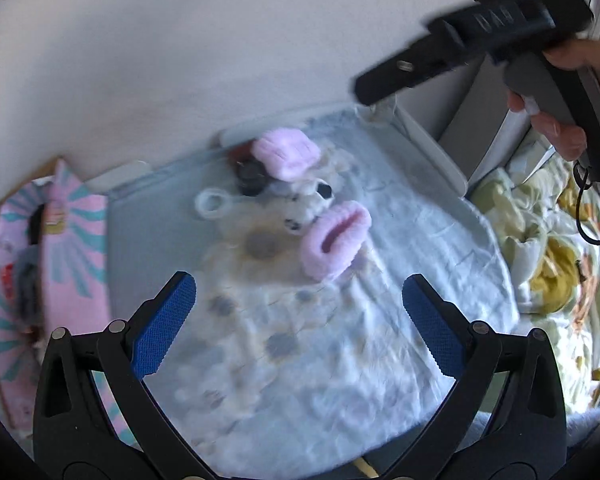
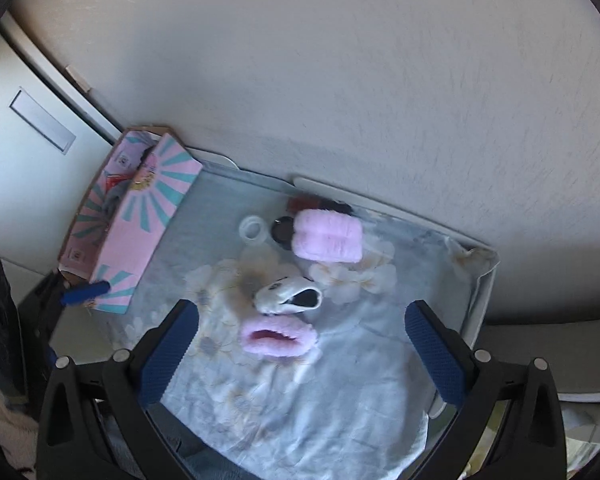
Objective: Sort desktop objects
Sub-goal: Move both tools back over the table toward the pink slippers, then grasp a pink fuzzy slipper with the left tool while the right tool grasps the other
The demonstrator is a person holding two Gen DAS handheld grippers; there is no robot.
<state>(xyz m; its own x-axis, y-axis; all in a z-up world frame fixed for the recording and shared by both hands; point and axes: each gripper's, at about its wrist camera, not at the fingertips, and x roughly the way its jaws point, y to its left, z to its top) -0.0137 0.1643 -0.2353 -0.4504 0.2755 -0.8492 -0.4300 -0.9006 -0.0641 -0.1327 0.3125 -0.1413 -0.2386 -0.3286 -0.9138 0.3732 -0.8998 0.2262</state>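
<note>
Two fluffy pink wristbands lie on a flowered cloth (image 2: pixel 340 380): one near (image 1: pixel 336 240) (image 2: pixel 278 336), one far (image 1: pixel 286 154) (image 2: pixel 327 240). Between them lies a white-and-black scrunchie (image 1: pixel 312 200) (image 2: pixel 290 298). A clear ring (image 1: pixel 210 202) (image 2: pixel 252 229) and a small dark round object (image 1: pixel 252 176) (image 2: pixel 282 232) lie beside the far band. My left gripper (image 1: pixel 298 320) is open and empty, above the cloth short of the near band. My right gripper (image 2: pixel 300 356) is open and empty, with the near band between its fingers in the view; its body shows in the left view (image 1: pixel 480 44).
A pink box with teal rays (image 1: pixel 72 248) (image 2: pixel 140 232) stands open at the table's left edge, with things inside. A wall (image 2: pixel 340 80) runs behind the table. A yellow-patterned bedspread (image 1: pixel 552 248) lies to the right. A red object (image 2: pixel 304 202) sits behind the far band.
</note>
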